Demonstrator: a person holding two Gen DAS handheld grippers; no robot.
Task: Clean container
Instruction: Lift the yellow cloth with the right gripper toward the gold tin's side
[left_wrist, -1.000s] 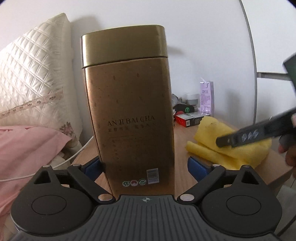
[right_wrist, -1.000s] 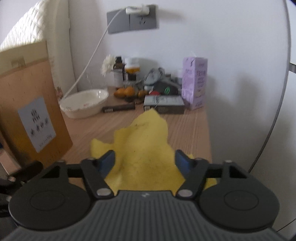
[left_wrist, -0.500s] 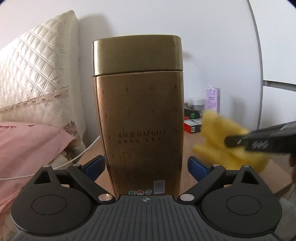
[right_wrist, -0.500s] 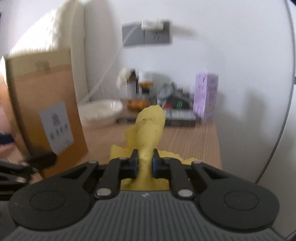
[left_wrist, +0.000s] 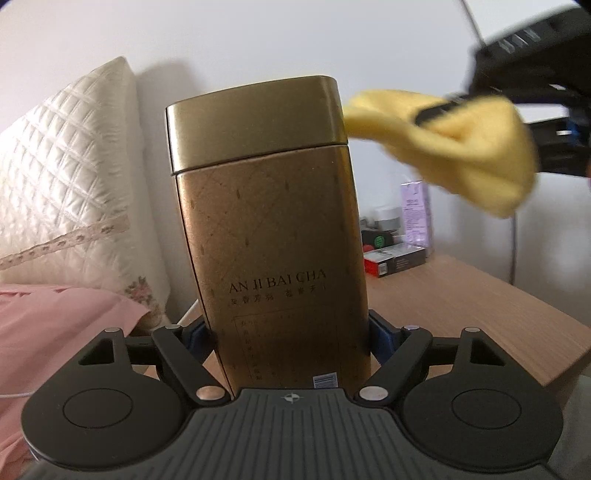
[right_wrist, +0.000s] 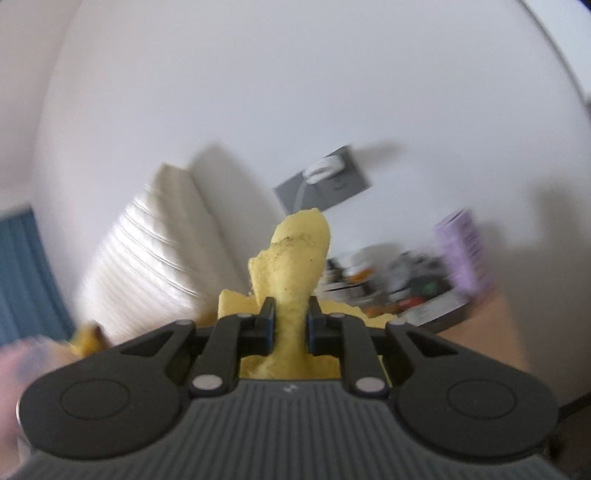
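Left wrist view: wooden bedside table (left_wrist: 461, 295) against white wall (left_wrist: 258, 44).

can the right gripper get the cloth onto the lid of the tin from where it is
Probably yes. The right gripper is shut on the yellow cloth, which hangs in the air just beside the gold lid, with nothing between them.

Base of gold tin (left_wrist: 273, 236) hidden behind left gripper (left_wrist: 291, 338) body; contact of blue pads with its sides not clear. Yellow cloth (left_wrist: 454, 155) smeared by motion, far edge lost behind the tin's lid. Right gripper (left_wrist: 532, 74) cut off by the frame's corner. In the right wrist view, clutter (right_wrist: 391, 284) on the table (right_wrist: 495, 332) too blurred to name.
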